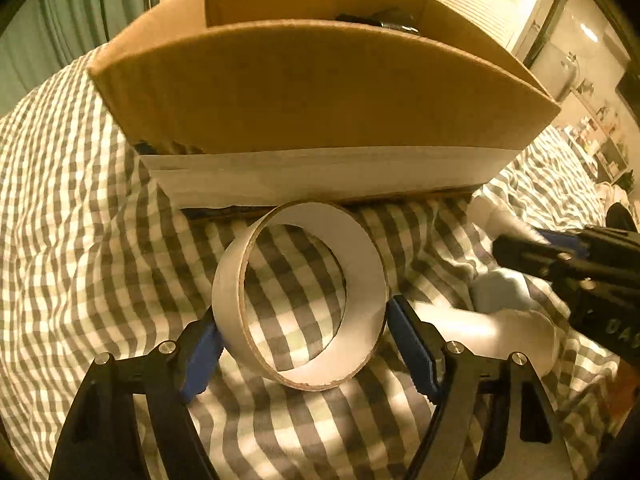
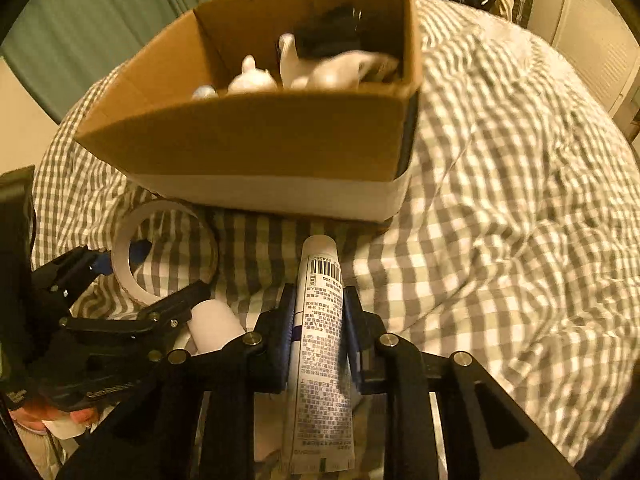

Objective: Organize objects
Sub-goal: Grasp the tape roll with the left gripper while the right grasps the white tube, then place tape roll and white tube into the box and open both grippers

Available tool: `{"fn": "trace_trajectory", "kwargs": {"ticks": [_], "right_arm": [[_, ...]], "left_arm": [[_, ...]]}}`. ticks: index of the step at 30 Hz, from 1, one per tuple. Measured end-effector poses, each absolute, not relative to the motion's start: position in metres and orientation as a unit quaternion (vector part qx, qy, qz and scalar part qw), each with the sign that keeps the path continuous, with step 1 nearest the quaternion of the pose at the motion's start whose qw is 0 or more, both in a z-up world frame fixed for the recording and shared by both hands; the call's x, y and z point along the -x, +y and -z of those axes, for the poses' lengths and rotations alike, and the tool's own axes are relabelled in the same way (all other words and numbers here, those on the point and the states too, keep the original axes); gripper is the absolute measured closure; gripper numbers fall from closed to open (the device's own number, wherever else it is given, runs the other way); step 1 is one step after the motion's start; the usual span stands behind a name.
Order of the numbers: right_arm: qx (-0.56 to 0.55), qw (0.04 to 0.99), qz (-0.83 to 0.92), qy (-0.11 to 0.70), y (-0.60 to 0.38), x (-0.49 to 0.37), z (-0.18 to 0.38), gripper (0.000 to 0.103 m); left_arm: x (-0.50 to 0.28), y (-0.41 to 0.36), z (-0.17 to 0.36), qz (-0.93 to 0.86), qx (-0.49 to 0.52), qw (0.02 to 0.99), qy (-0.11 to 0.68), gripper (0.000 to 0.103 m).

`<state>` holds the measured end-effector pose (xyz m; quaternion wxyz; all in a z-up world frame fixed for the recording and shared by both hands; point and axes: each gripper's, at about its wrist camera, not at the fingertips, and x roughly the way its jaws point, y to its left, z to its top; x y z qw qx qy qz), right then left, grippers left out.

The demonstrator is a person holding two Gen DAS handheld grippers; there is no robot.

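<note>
tape roll (image 1: 300,296) between left jaws | tube (image 2: 322,344) clamped, right view only

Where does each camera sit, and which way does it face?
Left wrist: on the left claw, facing the cardboard box; its fingers clamp a tape roll; the right claw enters at right.
Right wrist: on the right claw, facing the same box from higher up; its fingers clamp a tube; the left claw shows at left.
Shared: box, tape roll, checkered cloth.
</note>
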<state>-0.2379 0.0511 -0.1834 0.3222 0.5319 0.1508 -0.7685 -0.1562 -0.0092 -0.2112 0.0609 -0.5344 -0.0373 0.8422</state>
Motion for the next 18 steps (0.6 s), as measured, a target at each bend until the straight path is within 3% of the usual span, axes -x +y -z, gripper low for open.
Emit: {"fn": "trace_trajectory", "kwargs": {"ticks": [18], "right_arm": [[-0.441,0.335,0.821,0.136,0.077,0.176,0.093,0.082]], "left_arm": [[0.11,-0.004,0.093,-0.885,0.463,0.033,-0.032,0.024]]}}
